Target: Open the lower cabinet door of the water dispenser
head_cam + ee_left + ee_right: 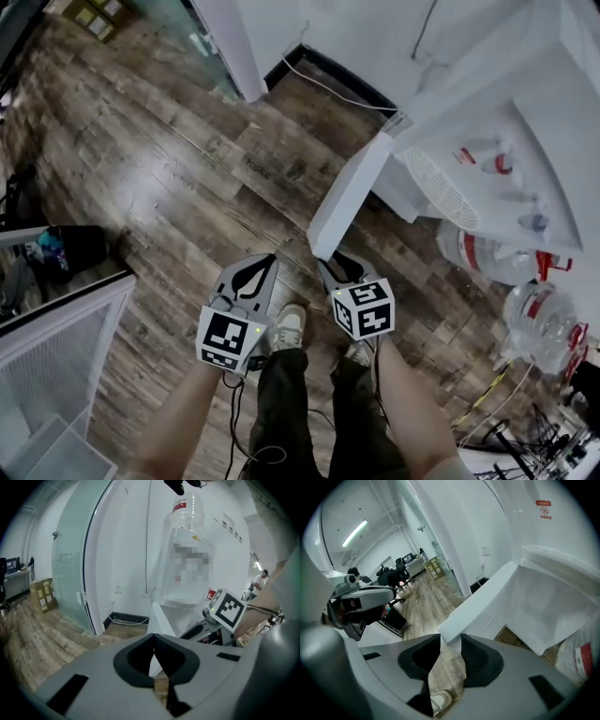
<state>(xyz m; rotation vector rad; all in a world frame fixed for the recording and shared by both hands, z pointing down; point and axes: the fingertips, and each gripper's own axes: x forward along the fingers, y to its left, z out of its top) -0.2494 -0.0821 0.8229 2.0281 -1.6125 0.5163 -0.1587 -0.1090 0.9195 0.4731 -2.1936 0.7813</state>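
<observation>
Forearms (183, 412) and dark trousers (281, 403) fill the near edge of the head view, w/ a pale sneaker (288, 328) on the floor between both tools. Right gripper (335, 269) has its fingers clamped on the free edge of the lower cabinet door (352, 192). Left gripper (255, 267) sits just left of it, fingers pressed together on nothing. Door stands wide open: flat white slab, top edge running from its hinge side at the water dispenser (525, 122), far right, toward the person, near left. Floor (169, 159) is glossy dark wood-look planks, w/ white walls behind and a frosted glass panel (183, 28) far left. Clear round water jugs (487, 255) w/ red bits lie right of the door.
</observation>
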